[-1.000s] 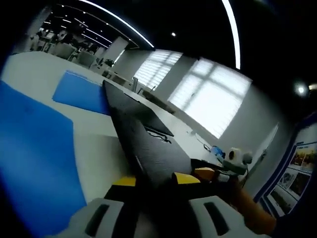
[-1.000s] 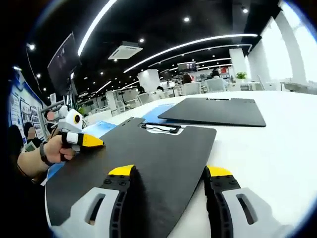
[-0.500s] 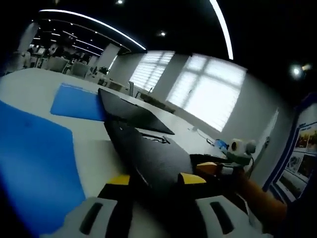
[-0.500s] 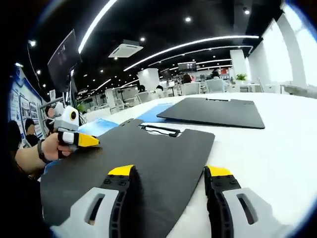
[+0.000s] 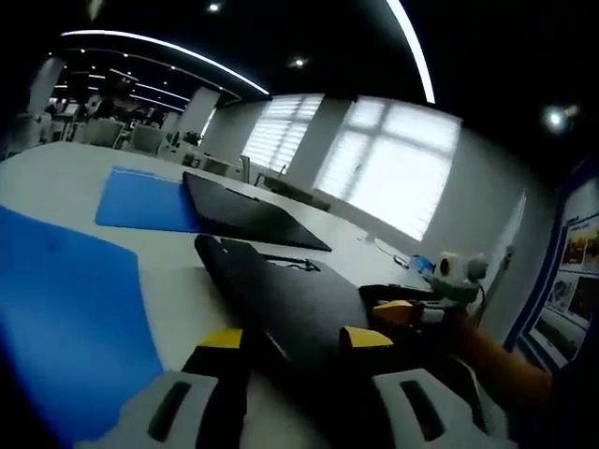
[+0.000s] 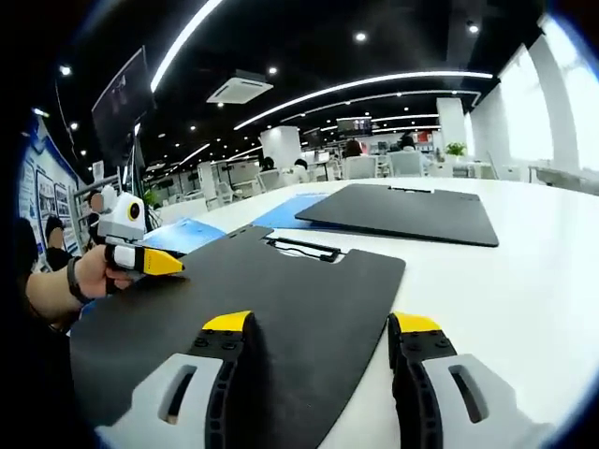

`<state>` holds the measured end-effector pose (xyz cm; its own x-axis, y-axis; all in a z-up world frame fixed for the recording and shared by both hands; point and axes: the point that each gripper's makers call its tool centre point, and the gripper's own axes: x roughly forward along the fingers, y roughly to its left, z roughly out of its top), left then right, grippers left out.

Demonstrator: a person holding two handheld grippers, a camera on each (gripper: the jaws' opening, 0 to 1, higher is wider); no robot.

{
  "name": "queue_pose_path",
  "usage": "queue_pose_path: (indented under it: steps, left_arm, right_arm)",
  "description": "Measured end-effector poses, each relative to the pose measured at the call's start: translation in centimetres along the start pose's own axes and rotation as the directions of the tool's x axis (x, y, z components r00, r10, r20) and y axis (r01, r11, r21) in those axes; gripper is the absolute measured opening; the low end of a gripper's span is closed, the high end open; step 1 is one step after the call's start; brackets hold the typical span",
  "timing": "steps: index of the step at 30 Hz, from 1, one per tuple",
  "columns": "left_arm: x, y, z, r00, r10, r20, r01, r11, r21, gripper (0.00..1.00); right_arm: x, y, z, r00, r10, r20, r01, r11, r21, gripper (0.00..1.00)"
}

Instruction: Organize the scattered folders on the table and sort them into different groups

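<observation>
Open office, bright windows (image 5: 393, 182), ceiling light strips (image 6: 365, 82), chairs (image 6: 360, 166).

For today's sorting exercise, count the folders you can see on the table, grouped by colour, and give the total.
Black folders: 2, the near one between both grippers' jaws, the far one lying flat.
Blue folders: 2, a near one and a far one.
Total: 4
</observation>
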<state>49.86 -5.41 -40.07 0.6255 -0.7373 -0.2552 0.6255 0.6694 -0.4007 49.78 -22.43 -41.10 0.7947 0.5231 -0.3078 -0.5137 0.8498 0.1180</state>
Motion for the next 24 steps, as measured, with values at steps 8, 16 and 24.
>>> queue_pose_path:
  steps: [8,16,24]
  left_arm:
    - [-0.26,-0.03,-0.1,1.0,0.006,0.004,-0.006,1.0,0.004,0.42]
    - [-0.38,-0.04,-0.13,1.0,0.01,0.007,-0.01,1.0,0.0,0.42]
    - [-0.52,-0.06,-0.12,1.0,0.018,0.012,-0.018,1.0,-0.002,0.44]
  right_arm:
    - [-0.03,0.14,-0.05,1.0,0.0,-0.001,0.0,1.0,-0.004,0.57]
    - [-0.05,0.19,-0.09,1.0,-0.001,-0.002,0.001,1.0,-0.007,0.57]
    - [-0.05,0.24,-0.15,1.0,-0.002,-0.003,0.002,1.0,-0.012,0.57]
